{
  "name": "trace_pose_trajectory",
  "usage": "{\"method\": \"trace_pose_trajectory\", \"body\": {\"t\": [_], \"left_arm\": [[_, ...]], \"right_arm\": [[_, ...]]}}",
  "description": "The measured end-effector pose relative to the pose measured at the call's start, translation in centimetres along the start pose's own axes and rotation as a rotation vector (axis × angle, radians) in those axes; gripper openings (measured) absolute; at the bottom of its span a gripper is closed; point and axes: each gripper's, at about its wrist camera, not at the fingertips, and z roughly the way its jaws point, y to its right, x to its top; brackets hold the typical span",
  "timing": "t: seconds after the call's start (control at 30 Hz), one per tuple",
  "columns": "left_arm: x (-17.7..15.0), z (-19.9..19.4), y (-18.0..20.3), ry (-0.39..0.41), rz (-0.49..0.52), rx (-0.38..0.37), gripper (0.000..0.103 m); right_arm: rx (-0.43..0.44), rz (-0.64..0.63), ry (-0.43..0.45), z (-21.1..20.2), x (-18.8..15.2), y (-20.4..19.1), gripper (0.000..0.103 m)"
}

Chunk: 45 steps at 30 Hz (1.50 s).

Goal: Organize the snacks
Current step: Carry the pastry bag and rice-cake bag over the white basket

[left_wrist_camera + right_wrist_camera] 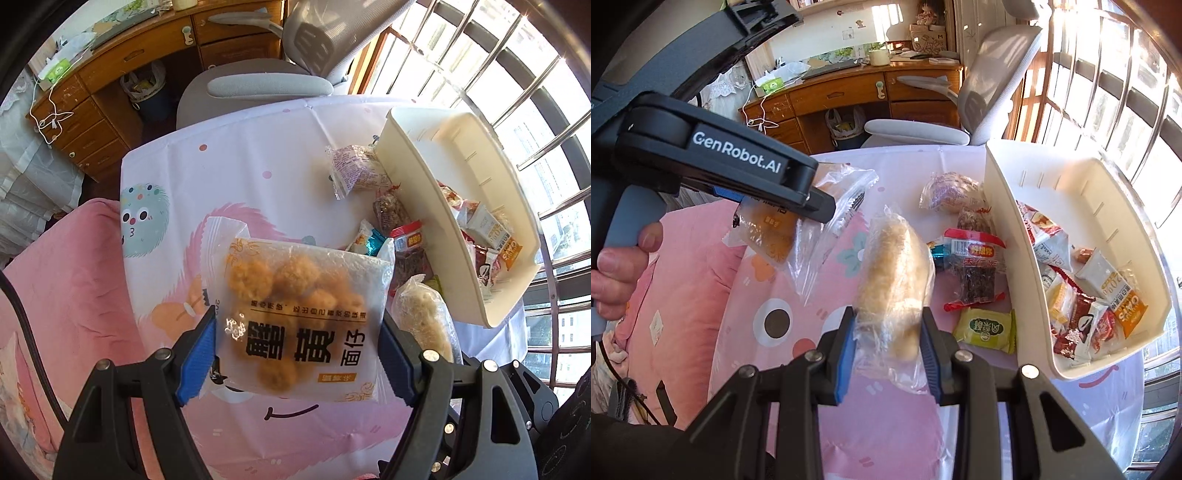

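My left gripper (297, 354) is shut on a wide clear bag of golden puffs (295, 295) with black lettering, its blue pads pressing both edges, lifted above the tablecloth (240, 177). In the right wrist view that bag (768, 236) hangs at the upper left under the left gripper (812, 203), with a hand on its grip. My right gripper (888, 343) is shut on a long pale rice roll in clear wrap (892, 280), held up off the table. To the right lies the white bin (1004, 206), with several packets inside it.
Loose on the cloth beside the bin lie a white-purple packet (945, 192), a dark bar with red ends (975, 269) and a green packet (986, 328). A grey chair (266, 86) stands behind the table; pink bedding (74, 277) is left; window bars are right.
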Motion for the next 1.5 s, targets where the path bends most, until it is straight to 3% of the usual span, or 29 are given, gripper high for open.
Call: {"method": "trace_pose_trajectory", "body": {"t": [0.2, 0.73, 1.1, 1.5], "left_arm": [[-2.4, -3.8, 0.5, 0.094, -0.003, -0.068, 0.078], [-7.0, -9.3, 4.5, 0.204, 0.016, -0.193, 0.078], [-6.9, -8.9, 9.3, 0.206, 0.040, -0.230, 0.078], [-4.9, -8.1, 15.9, 0.231, -0.006, -0.205, 0.079]], "right_arm": [[-0.006, 0.006, 0.042, -3.1, -0.9, -0.3, 0.032], [-0.086, 0.115, 0.101, -10.2, -2.2, 4.0, 0.032], [-0.159, 0.160, 0.134, -12.7, -2.1, 9.7, 0.032], [-0.083, 0.100, 0.152, -13.4, 0.7, 16.5, 0.033]]}}
